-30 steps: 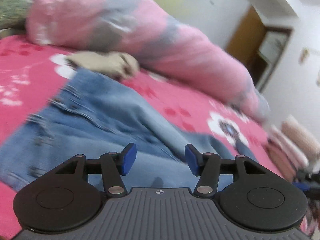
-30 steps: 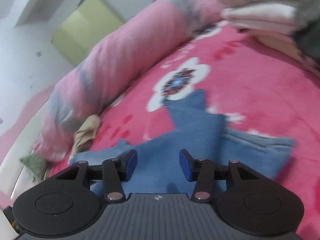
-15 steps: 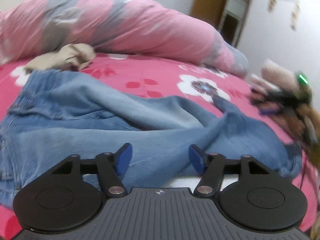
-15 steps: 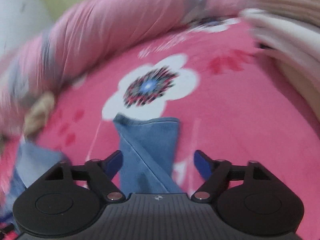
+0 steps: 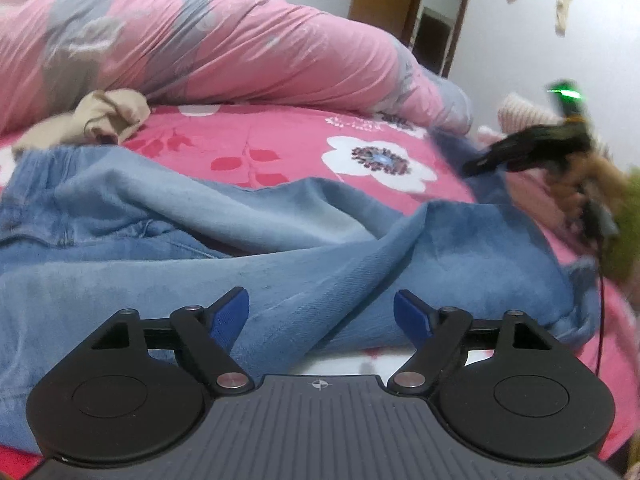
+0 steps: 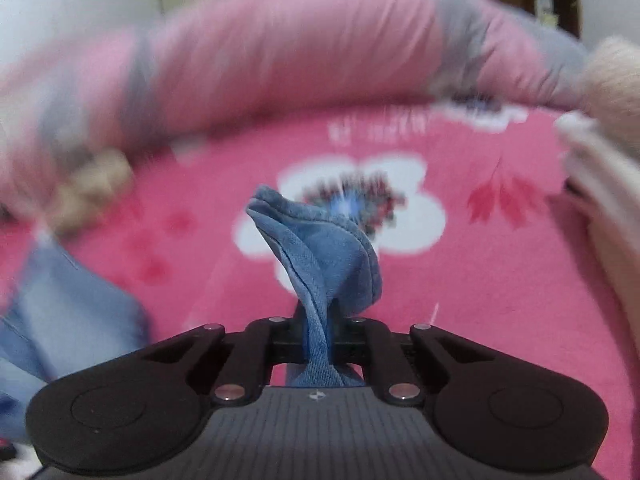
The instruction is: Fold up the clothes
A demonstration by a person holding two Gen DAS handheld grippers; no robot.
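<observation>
Since half a second ago our right gripper point(image 6: 318, 334) has snapped its jaws closed on the hem of one leg of the jeans point(image 5: 280, 264), which now stands bunched up at frame centre. Our left gripper point(image 5: 320, 312) has its jaws spread wide, having just been opening, over the jeans lying rumpled across the pink floral bed point(image 5: 280, 148), gripping nothing.

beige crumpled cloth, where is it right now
In the left wrist view the beige crumpled cloth lies upper left on the pink floral bedspread, against the rolled pink-and-grey quilt, just beyond the jeans.
</observation>
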